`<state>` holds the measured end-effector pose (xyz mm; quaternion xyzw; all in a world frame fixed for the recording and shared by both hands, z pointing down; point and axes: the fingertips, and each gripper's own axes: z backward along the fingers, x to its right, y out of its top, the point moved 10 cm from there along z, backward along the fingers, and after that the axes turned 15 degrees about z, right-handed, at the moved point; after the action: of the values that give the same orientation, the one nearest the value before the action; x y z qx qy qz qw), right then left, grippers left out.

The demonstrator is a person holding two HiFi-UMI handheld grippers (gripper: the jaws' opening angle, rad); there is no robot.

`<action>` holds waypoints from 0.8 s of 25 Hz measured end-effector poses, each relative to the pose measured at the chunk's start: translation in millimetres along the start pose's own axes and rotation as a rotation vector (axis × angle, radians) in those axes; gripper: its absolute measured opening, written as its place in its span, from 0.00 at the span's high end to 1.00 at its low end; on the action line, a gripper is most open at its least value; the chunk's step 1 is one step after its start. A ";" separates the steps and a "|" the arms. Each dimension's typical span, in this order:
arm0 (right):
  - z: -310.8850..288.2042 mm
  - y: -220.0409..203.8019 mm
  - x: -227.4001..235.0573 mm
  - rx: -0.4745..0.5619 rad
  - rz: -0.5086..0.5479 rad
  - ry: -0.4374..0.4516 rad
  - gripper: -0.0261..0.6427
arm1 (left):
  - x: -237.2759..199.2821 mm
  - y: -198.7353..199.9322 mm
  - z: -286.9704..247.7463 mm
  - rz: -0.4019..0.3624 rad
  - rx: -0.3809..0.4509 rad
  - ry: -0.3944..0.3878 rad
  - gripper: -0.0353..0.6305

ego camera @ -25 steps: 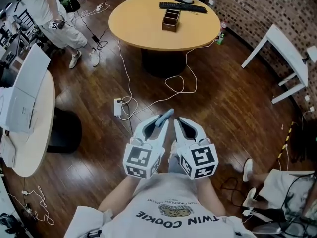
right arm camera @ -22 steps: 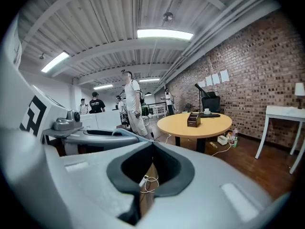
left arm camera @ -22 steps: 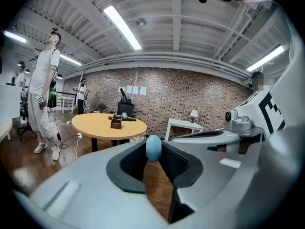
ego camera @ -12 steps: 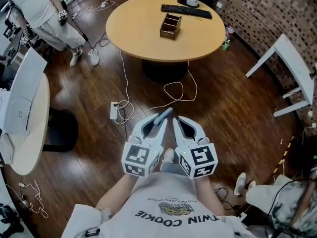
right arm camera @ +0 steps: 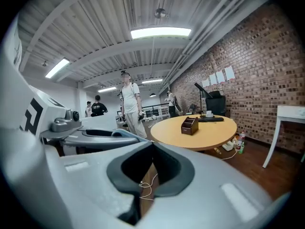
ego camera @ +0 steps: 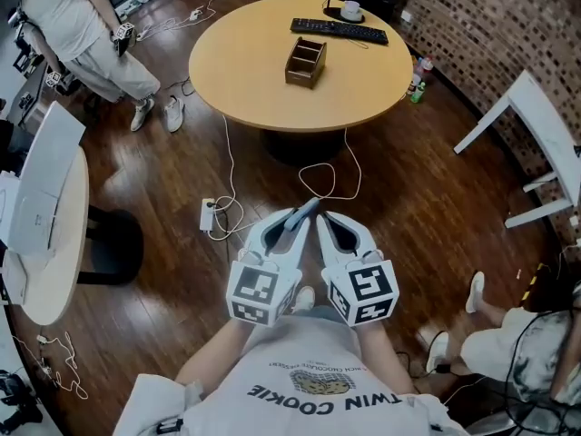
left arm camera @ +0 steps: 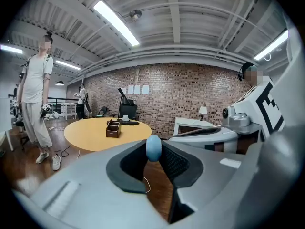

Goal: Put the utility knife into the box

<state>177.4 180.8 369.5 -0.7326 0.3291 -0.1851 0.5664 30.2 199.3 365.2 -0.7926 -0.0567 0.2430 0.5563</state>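
Utility knife (ego camera: pixel 305 211) is sitting clamped in the left hand-held gripper (ego camera: pixel 290 226), its long axis running along the jaws and its blue-grey end pointing toward the box (ego camera: pixel 305 63). Right hand-held gripper (ego camera: pixel 323 224) is sitting just beside it, jaws closed on nothing. Box is standing on the round table (ego camera: pixel 245 71), well apart and straight ahead of both; the loaded left hand is probably facing a forward reach over the near rim.

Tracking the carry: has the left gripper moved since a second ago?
Yes. The left gripper has advanced toward the round table: the floor gap to the table's edge has shrunk in the head view.
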 end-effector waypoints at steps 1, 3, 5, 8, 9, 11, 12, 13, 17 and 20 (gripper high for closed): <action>-1.6 0.1 2.8 0.003 -0.002 0.003 0.96 | 0.5 1.5 -3.7 -0.002 0.000 0.001 0.83; -5.8 -0.4 7.7 0.002 -0.004 0.010 0.96 | 0.1 4.3 -10.9 -0.004 0.000 0.003 0.83; -11.6 -2.3 11.7 -0.003 -0.005 0.015 0.96 | -2.8 6.2 -17.9 -0.004 0.004 0.007 0.83; -22.3 -5.2 16.0 -0.010 -0.009 0.023 0.96 | -10.5 6.0 -27.2 0.005 0.001 0.014 0.83; -26.9 -5.8 17.6 -0.013 -0.008 0.027 0.96 | -13.7 5.6 -30.8 0.010 -0.001 0.014 0.83; -38.4 -4.8 22.1 -0.017 -0.001 0.033 0.96 | -21.6 6.6 -39.1 0.019 -0.002 0.015 0.83; -44.6 -3.6 24.5 -0.017 0.002 0.034 0.96 | -26.4 7.8 -43.5 0.023 -0.002 0.015 0.83; -51.0 -2.5 27.0 -0.018 0.003 0.033 0.96 | -31.5 9.3 -47.9 0.026 -0.002 0.015 0.83; -78.9 1.5 35.1 -0.028 0.002 0.026 0.96 | -54.6 17.7 -65.8 0.034 -0.014 0.004 0.83; -103.1 7.9 39.6 -0.033 0.002 0.018 0.96 | -75.0 27.8 -79.5 0.036 -0.018 -0.009 0.83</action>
<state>137.2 79.3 387.8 -0.7397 0.3379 -0.1857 0.5516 -4.8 94.0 385.0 -0.7974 -0.0471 0.2557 0.5445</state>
